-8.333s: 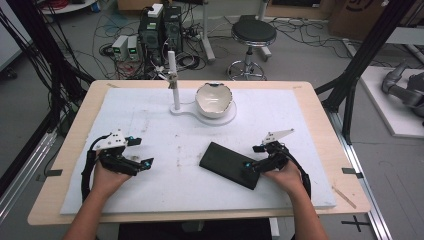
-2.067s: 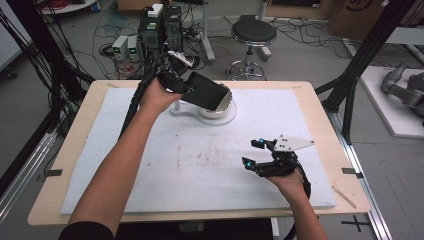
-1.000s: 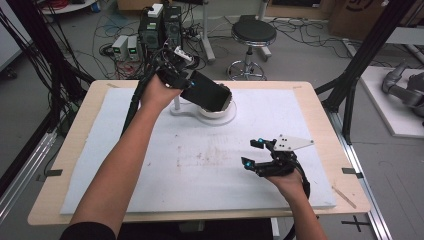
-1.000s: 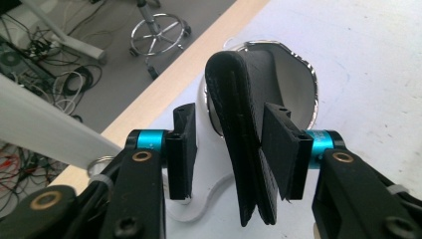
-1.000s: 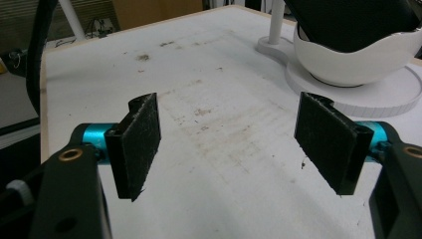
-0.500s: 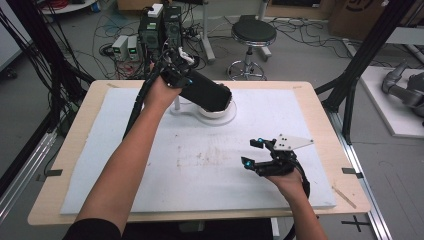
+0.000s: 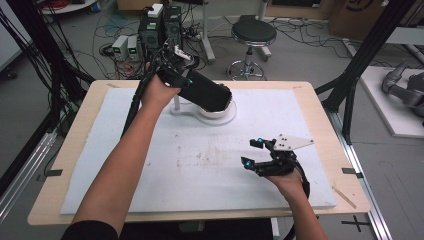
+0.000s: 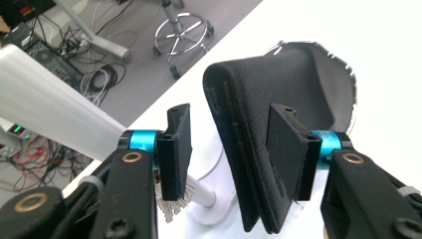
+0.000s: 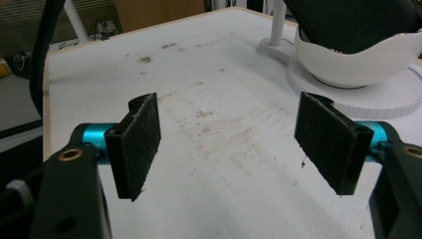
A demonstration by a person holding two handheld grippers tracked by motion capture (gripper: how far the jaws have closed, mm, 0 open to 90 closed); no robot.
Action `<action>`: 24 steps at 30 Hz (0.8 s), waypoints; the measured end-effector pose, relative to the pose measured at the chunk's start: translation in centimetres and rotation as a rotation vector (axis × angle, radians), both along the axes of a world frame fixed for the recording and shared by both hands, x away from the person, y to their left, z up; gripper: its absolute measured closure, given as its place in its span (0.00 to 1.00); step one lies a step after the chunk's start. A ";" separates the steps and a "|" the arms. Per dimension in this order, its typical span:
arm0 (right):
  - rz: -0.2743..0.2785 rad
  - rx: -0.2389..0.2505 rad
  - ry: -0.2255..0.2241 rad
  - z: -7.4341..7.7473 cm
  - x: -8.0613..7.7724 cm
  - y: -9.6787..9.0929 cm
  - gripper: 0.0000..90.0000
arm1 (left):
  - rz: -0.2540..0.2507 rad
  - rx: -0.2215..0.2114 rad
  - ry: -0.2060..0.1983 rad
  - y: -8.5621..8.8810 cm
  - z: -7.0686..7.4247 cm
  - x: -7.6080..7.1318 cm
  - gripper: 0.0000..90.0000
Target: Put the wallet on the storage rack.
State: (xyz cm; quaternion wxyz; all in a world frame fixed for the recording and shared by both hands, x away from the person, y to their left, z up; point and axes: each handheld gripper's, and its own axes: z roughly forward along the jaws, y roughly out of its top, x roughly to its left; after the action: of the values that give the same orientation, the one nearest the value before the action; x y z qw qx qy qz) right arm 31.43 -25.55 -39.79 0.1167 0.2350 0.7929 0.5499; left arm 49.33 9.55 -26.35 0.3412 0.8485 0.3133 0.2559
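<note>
A black fabric wallet lies tilted across the white bowl at the back of the table; it also appears in the left gripper view and the right gripper view. My left gripper straddles its near end, and its jaws have just been opening. In the left gripper view the right pad still lies against the wallet while a gap shows at the left pad. My right gripper rests open on the mat at the front right, with nothing between its pads.
The bowl sits on a round white base joined to an upright white post. A white mat with faint stains covers the wooden table. A stool and cabled equipment stand on the floor behind.
The left gripper's jaws have spread apart around the wallet, which has settled a little lower onto the bowl. The right hand has kept still.
</note>
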 end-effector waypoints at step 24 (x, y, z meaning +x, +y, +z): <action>-0.019 0.004 -0.009 0.2 -0.3 -0.3 0.29 | -0.089 -0.212 0.028 5.2 1.2 -5.5 0.41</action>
State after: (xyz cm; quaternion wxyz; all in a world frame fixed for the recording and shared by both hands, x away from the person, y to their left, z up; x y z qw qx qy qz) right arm 31.18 -25.87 -39.63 0.1251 0.2404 0.7891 0.5513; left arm 43.84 14.80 -25.20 0.4357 0.8243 0.3051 0.1942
